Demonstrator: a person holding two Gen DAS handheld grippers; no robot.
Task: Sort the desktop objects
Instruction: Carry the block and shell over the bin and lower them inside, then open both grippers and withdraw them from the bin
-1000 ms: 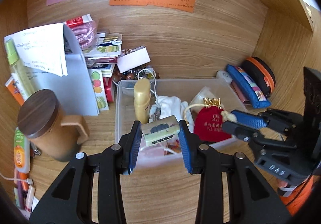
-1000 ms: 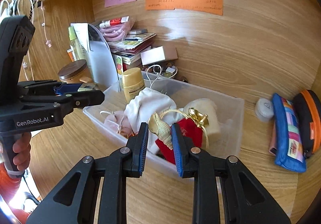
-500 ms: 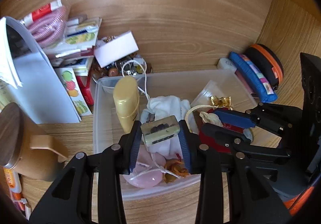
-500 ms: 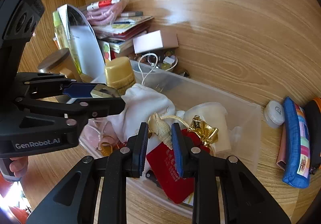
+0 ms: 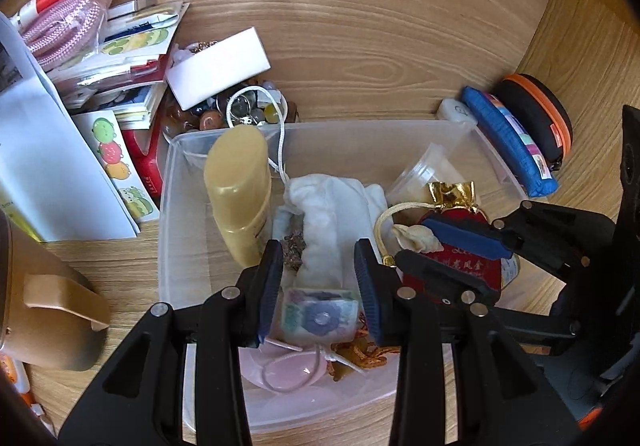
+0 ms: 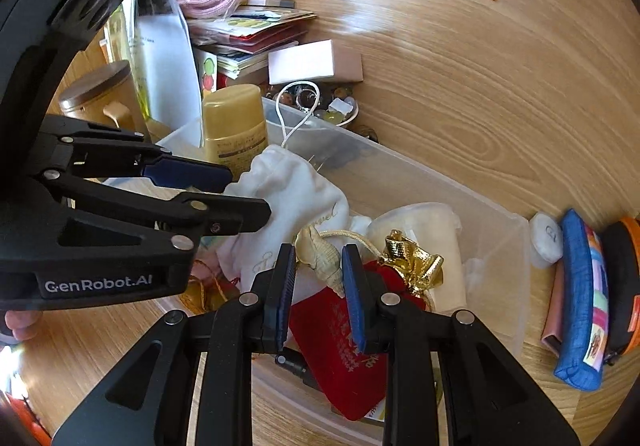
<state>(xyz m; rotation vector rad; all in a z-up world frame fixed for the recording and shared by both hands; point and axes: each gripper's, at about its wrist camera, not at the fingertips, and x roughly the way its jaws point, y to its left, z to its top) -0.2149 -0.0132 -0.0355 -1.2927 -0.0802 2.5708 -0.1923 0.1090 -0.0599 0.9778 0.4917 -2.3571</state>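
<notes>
Both grippers lowered into clear bin [image 5: 172,206]. Left gripper [image 5: 318,286] jaws parted, small box [image 5: 318,316] loose between them; right gripper [image 6: 318,278] clamps seashell [image 6: 320,258].

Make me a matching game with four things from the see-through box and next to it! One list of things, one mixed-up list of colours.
Things:
1. seashell
2. drawstring pouch
3. bottle
4. pencil case

Colours:
A. blue
B. white
C. golden yellow
D. cream-tan

Pairs: 1-D, 2-B, 3-C, 4-A

The seashell is in the right gripper.
</notes>
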